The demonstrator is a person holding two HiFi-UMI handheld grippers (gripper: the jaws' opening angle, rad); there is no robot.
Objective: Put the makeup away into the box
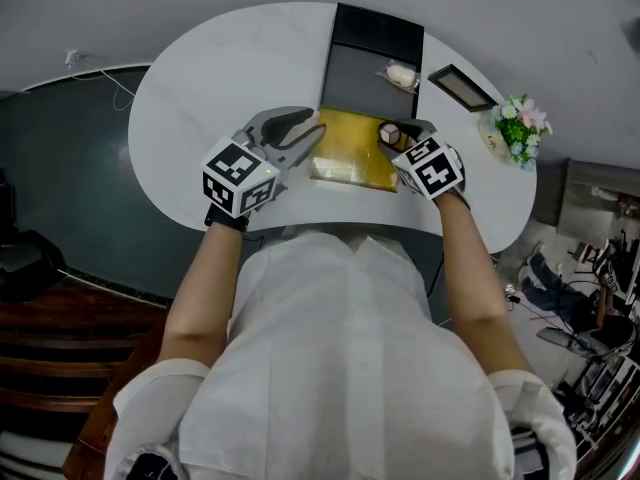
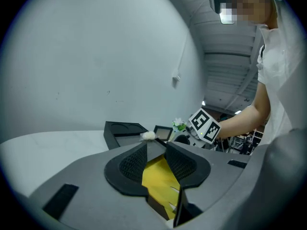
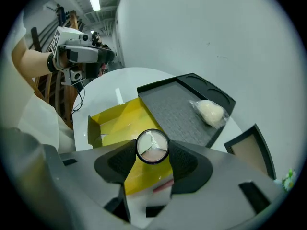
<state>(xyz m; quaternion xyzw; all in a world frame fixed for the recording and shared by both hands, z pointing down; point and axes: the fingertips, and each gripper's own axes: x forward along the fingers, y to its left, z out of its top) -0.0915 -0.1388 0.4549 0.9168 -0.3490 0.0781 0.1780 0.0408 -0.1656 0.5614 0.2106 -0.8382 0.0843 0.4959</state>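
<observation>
An open yellow box (image 1: 352,154) lies on the white table (image 1: 190,88), in front of a black tray (image 1: 372,80). My right gripper (image 1: 398,136) is shut on a small round compact (image 1: 389,134) with a clear lid, held over the box's right end. In the right gripper view the compact (image 3: 152,146) sits between the pads above the yellow box (image 3: 122,123). My left gripper (image 1: 318,131) is at the box's left edge, its jaws closed on the box's wall. In the left gripper view the yellow box (image 2: 160,176) shows between the narrow jaws.
A bagged white puff (image 1: 400,74) lies in the black tray (image 3: 175,107). To the right stand a black-framed panel (image 1: 461,86) and a small flower pot (image 1: 521,124). A pink strip (image 3: 163,186) lies by the box's near side. The table's curved edge is close to me.
</observation>
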